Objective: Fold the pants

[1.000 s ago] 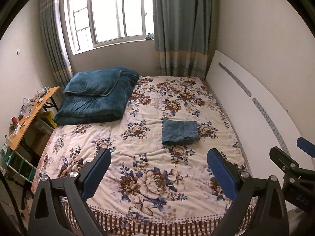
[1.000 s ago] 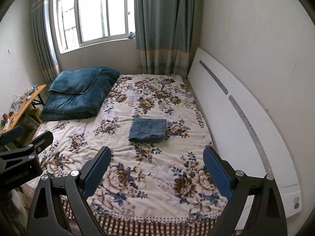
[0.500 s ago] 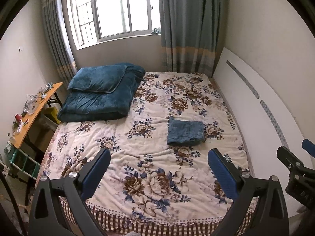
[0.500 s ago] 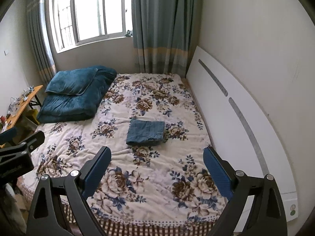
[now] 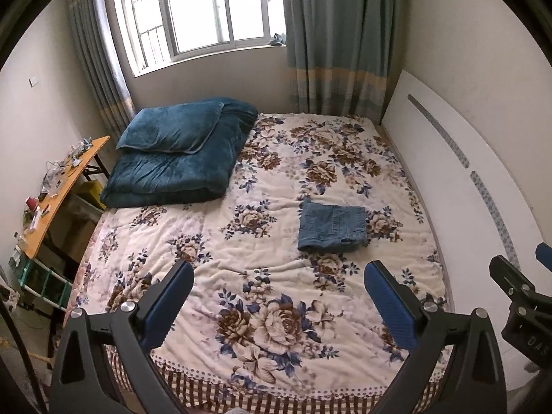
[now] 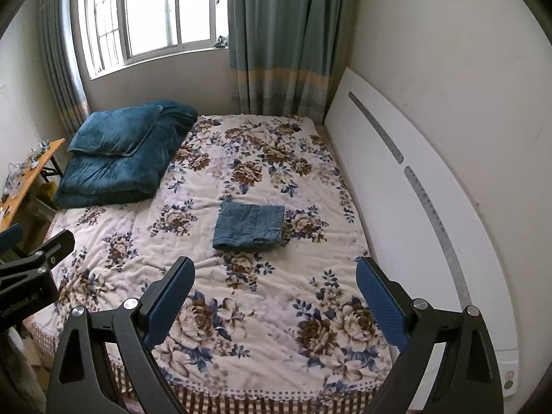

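Pants lie folded flat on the floral bed, apart from both grippers. Left gripper and right gripper hover nearer, fingers spread wide, holding nothing. Bench clutter beyond is indistinct.

light: daylight from window, overexposed | focus: sharp | edges: fisheye bend, dark vignette

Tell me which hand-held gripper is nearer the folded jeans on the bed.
Right, though only slightly. The folded jeans lie nearly straight ahead of the right hand-held gripper; from the left hand-held gripper they sit ahead and off to its right. Both hang open near the bed's foot, touching nothing.
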`<action>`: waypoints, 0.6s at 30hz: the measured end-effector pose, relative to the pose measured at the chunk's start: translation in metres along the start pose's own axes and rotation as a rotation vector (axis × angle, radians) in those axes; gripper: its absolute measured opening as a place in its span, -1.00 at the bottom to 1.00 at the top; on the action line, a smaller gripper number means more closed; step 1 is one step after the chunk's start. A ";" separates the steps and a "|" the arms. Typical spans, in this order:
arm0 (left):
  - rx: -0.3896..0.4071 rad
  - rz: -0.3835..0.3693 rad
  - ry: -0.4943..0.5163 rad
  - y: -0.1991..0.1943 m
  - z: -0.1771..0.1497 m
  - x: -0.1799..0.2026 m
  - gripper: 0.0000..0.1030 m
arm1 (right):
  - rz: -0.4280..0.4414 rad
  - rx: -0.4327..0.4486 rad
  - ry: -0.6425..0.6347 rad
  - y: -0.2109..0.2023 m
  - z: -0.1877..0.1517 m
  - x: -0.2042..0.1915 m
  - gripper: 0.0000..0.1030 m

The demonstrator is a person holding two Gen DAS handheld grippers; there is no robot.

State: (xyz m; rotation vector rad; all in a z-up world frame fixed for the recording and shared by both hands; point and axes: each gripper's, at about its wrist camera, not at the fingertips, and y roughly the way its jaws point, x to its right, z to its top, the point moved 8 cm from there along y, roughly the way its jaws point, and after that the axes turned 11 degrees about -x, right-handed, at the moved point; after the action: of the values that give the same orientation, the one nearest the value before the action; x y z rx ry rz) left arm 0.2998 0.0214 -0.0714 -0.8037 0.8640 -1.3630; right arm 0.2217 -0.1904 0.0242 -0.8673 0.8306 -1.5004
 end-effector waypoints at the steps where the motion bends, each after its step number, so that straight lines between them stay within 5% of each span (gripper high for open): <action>1: 0.001 0.005 -0.002 0.001 0.001 0.000 0.96 | -0.002 -0.003 0.000 0.004 0.001 0.000 0.88; 18: 0.008 0.018 -0.016 -0.002 0.001 -0.003 0.96 | 0.031 -0.017 -0.008 0.018 0.000 -0.008 0.89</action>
State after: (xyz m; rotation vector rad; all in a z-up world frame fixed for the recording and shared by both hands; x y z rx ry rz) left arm 0.2994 0.0245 -0.0695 -0.7983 0.8504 -1.3419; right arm 0.2307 -0.1839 0.0080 -0.8689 0.8483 -1.4632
